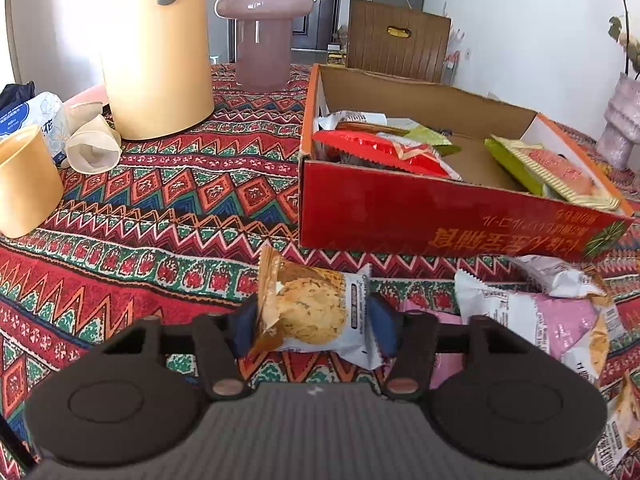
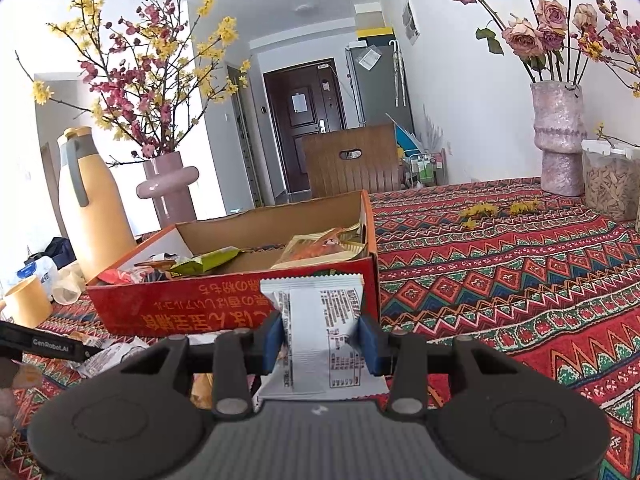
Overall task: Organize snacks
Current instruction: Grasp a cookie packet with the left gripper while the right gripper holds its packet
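My left gripper (image 1: 314, 326) is shut on a cookie packet (image 1: 308, 308), orange and white, with a blue pad pressed to each side, just above the patterned tablecloth. More loose snack packets (image 1: 540, 320), pink and white, lie to its right. Behind them stands the open red cardboard box (image 1: 440, 216) holding red, green and white snack packets (image 1: 384, 148). My right gripper (image 2: 322, 338) is shut on a white snack packet (image 2: 316, 320), printed back facing me, held upright in front of the red box (image 2: 200, 304) near its right corner.
On the table's left side stand a tall yellow jug (image 1: 156, 52), a pink vase (image 1: 262, 28), a yellow cup (image 1: 24, 184) and crumpled paper cups (image 1: 92, 148). A wooden chair (image 1: 396, 40) is behind the box. A rose vase (image 2: 558, 140) and a clear jar (image 2: 610, 180) stand far right.
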